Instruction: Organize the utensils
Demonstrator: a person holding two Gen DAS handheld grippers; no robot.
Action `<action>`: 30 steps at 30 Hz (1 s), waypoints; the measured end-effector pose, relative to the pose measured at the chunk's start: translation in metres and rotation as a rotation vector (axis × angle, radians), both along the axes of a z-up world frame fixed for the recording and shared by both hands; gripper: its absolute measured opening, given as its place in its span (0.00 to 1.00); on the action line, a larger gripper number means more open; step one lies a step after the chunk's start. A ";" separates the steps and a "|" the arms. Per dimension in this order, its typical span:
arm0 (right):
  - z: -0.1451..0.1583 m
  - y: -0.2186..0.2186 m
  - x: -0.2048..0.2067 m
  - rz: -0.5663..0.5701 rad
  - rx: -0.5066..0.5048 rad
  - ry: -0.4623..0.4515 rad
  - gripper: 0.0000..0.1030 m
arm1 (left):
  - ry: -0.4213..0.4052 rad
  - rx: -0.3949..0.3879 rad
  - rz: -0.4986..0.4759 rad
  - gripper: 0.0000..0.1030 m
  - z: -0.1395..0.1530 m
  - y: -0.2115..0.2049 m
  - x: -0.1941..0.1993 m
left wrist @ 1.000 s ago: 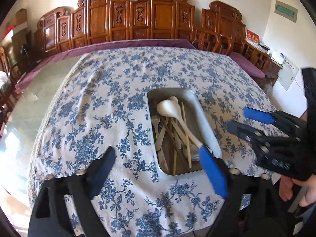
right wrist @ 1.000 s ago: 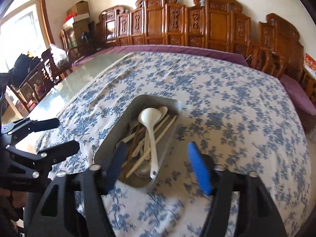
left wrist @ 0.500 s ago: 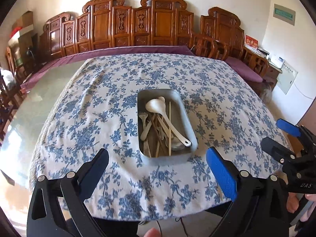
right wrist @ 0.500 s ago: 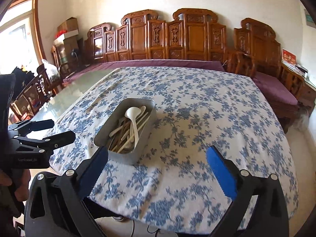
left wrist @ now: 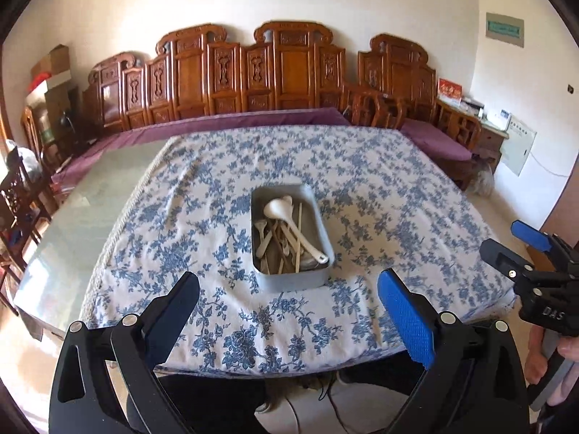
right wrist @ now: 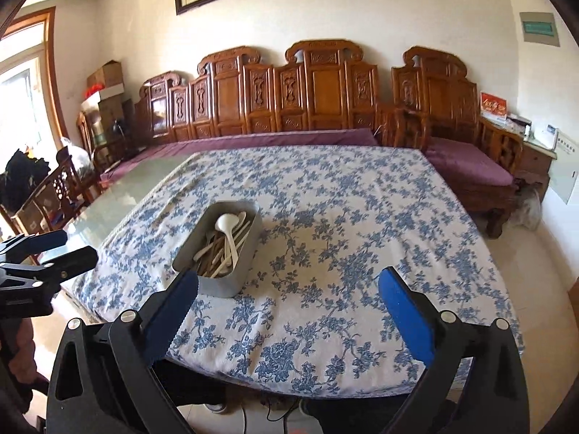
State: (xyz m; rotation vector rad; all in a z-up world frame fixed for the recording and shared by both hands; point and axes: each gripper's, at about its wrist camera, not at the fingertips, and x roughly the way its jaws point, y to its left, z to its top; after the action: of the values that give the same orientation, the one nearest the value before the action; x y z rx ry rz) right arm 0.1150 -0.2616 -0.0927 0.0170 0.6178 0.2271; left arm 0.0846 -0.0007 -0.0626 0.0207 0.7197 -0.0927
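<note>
Both grippers, left gripper (left wrist: 287, 311) and right gripper (right wrist: 289, 305), gape empty before the tin (left wrist: 289, 278); its white spoon (left wrist: 289, 218) looks light, slick, chippable, best pinched mid-handle.

matt metal tray (left wrist: 289, 278), glossy white spoon (left wrist: 278, 209), printed cloth (left wrist: 380, 195).

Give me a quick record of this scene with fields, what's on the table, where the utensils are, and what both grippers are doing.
surface: table with blue floral tablecloth
container: metal tray, near the front edge of the cloth
contents: white ladle lying on top of a mixed pile of spoons and chopsticks, all inside the tray
left gripper: jaws open, empty, held off the table's near edge
right gripper: jaws open, empty, held off the table's near edge
utensils outside tray: none visible
</note>
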 end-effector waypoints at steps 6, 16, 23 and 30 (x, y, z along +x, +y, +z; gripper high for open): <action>0.034 -0.001 -0.024 -0.004 -0.010 -0.079 0.98 | -0.071 -0.011 0.006 0.92 0.032 -0.004 -0.025; 0.080 0.001 -0.059 -0.013 -0.024 -0.197 0.97 | -0.174 -0.022 -0.007 0.92 0.076 -0.012 -0.056; 0.110 -0.006 -0.087 -0.046 -0.030 -0.308 0.97 | -0.261 -0.021 -0.006 0.92 0.106 -0.015 -0.080; 0.131 -0.017 -0.106 -0.074 -0.016 -0.369 0.97 | -0.322 -0.032 0.002 0.92 0.126 -0.012 -0.097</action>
State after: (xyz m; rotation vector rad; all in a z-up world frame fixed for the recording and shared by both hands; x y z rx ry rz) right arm 0.0087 -0.2788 0.0388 -0.0178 0.2512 0.1484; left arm -0.0127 -0.0125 0.0631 0.0037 0.3968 -0.0959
